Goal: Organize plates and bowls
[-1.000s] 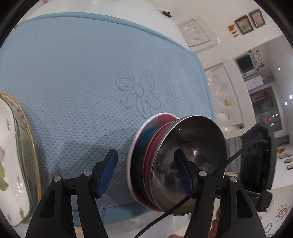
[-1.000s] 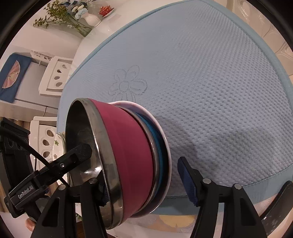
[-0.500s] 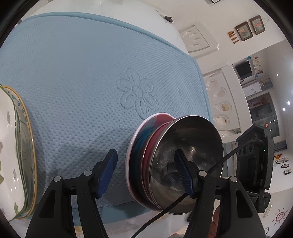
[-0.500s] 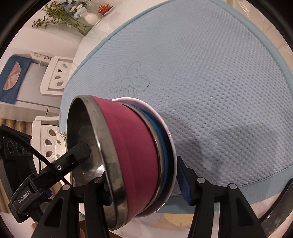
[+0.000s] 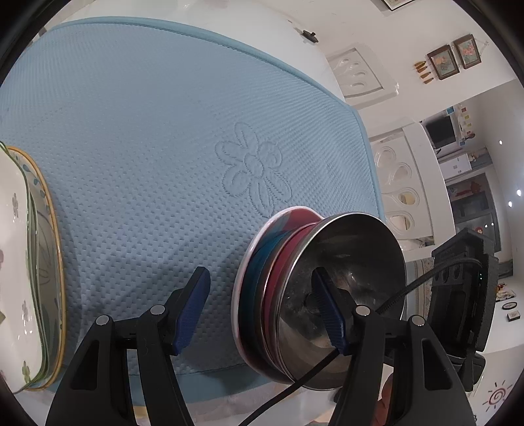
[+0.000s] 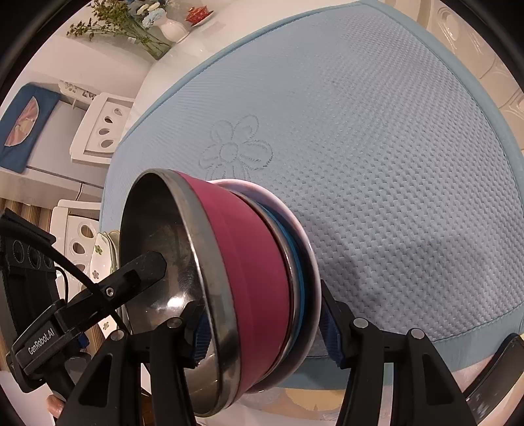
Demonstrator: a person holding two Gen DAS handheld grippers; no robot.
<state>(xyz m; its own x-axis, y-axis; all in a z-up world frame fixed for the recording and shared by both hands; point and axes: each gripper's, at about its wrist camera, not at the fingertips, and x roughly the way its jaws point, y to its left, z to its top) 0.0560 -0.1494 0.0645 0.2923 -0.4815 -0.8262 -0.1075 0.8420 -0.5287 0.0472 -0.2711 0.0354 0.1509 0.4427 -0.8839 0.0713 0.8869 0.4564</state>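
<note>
1. We hold a nested stack on its side over the near edge of the blue mat (image 6: 376,164): a steel-lined magenta bowl (image 6: 252,272) sits outermost, behind it a blue bowl (image 6: 299,278) of which only the rim shows, and behind that a white plate (image 6: 312,259).
2. Our right gripper (image 6: 265,331) is clamped across this stack: one blue pad presses inside the magenta bowl, the other against the back of the white plate.
3. In the left wrist view the same stack appears at lower right, with the magenta bowl (image 5: 340,295) opening away from the mat (image 5: 157,124) and the white plate (image 5: 240,288) facing it.
4. Our left gripper (image 5: 260,311) stands spread apart. Its right fingertip (image 5: 327,311) reaches inside the magenta bowl, and its left fingertip (image 5: 191,308) stands clear of the plate, over the mat. It is not closed on the stack.
5. We cannot tell whether the fingertip inside the bowl touches the steel.
6. A pile of floral plates (image 5: 29,262) with a yellow rim lies at the left edge of the mat, well apart from the stack.
7. The mat bears a stitched flower (image 5: 253,170) and covers a white table (image 6: 183,59).
8. A vase of flowers (image 6: 163,23) stands at the far side of the table.
</note>
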